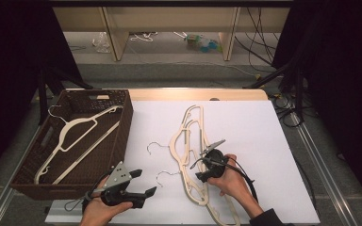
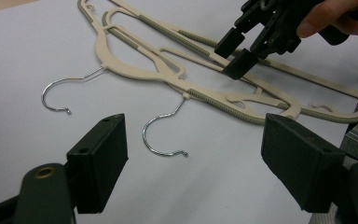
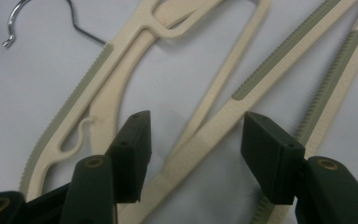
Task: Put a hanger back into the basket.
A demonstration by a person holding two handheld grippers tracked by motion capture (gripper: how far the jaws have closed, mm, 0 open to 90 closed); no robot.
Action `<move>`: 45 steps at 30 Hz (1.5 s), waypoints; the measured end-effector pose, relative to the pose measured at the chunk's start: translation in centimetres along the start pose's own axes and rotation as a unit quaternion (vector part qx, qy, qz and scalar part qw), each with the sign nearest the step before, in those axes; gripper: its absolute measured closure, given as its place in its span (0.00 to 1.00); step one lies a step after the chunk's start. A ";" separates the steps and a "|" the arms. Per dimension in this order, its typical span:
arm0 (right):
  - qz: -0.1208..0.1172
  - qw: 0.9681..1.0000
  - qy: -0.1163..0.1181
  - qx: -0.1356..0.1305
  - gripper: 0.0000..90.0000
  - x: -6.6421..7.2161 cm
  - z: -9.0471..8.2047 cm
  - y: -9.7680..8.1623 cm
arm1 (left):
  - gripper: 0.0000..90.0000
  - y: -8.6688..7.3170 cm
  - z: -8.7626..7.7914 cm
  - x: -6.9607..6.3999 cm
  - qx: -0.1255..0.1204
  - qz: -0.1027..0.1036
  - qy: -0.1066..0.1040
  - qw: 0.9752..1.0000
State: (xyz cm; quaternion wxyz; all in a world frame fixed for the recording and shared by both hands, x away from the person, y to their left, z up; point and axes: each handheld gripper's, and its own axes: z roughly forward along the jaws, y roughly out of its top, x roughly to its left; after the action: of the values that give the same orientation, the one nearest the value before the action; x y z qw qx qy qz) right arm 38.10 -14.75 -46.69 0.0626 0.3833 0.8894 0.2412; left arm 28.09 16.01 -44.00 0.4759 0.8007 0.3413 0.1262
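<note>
Left black two-jaw gripper held low in the left hand, jaws wide apart, nothing between them. Right black two-jaw gripper angled downward (jaws partly apart), gripped by the right hand.

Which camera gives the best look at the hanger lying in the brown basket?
The high view: the hanger lies whole inside the brown basket at the table's left. The two gripper views look at the hangers on the white table instead.

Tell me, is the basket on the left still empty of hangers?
No, one cream hanger already lies inside the brown woven basket, while the other hangers lie on the white table.
</note>
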 end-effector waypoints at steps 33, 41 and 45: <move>0.016 0.999 -0.030 0.040 0.74 -1.5 0.5 1.8 | 0.25 -0.1 0.1 0.2 0.004 -0.002 -0.003 1.000; 0.018 0.999 -0.030 0.038 0.84 -1.9 0.4 1.8 | 0.25 -0.1 0.1 0.2 0.004 -0.004 -0.003 1.000; 0.018 0.999 -0.031 0.039 0.85 -1.9 0.3 1.8 | 0.25 -0.1 0.1 0.3 0.003 -0.002 -0.003 1.000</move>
State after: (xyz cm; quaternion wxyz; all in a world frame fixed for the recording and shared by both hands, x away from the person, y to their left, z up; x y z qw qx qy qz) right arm 40.69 -14.96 -46.27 0.0704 0.4087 0.8886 0.1959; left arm 28.31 16.12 -44.16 0.4750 0.8017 0.3420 0.1214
